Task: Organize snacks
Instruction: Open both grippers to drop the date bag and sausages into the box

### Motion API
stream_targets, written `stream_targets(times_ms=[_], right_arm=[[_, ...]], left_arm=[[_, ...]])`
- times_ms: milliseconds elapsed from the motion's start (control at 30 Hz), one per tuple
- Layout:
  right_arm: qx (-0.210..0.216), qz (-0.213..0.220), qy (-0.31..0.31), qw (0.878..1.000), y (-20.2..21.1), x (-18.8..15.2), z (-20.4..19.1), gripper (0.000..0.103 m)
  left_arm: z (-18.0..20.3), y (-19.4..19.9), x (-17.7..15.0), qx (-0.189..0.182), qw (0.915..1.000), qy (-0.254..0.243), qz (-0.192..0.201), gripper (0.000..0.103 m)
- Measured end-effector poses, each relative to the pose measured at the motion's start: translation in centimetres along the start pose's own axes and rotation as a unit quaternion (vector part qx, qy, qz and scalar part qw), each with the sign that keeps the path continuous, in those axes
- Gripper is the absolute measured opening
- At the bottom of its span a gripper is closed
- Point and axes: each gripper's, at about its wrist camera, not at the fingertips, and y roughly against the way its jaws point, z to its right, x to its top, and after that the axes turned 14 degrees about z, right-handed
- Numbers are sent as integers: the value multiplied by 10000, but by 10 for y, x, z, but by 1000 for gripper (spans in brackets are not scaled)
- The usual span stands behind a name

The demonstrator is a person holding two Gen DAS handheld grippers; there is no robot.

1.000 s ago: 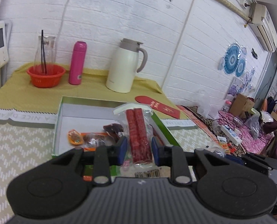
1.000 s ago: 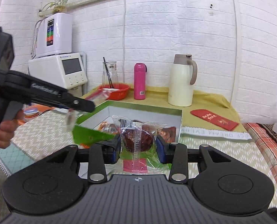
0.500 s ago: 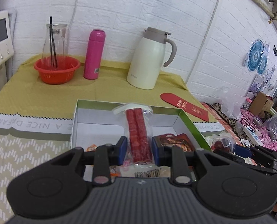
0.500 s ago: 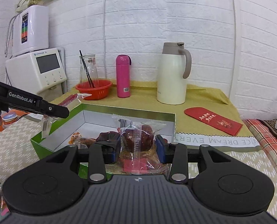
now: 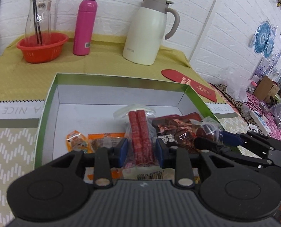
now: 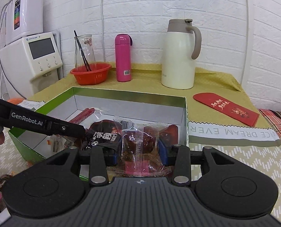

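A table (image 6: 225, 147) with yellow and chevron-patterned cloths stands against a white brick wall, carrying an open green box (image 5: 45, 102), with an orange bowl (image 6: 91, 73), pink flask (image 6: 123, 56) and cream jug (image 6: 180, 54) along its back edge. The left gripper (image 5: 141, 149) clamps a sausage pack (image 5: 141, 134) over the box's near edge. The right gripper (image 6: 138, 151) clamps a clear-wrapped snack (image 6: 138, 141) at the box's near right corner.
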Motion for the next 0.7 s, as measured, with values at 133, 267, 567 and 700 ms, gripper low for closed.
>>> stream_targets(times_ms=[133,267,567,700], right_arm=[[117,-40,111,9999,-3,-5,-3,80],[132,156,305,9993,9,-5,-7,103],[176,270,329,9989,33,2,-13,103],[196,370,318,9986,49,7,-14,103]], left_arm=[[4,11,-1,75,9993,-62,373,72],[9,26,0,330,9968,-46,724,91],[26,49,-1,903,9919,-294,844,93],[33,62,-2,940,9912,-321,878,93]])
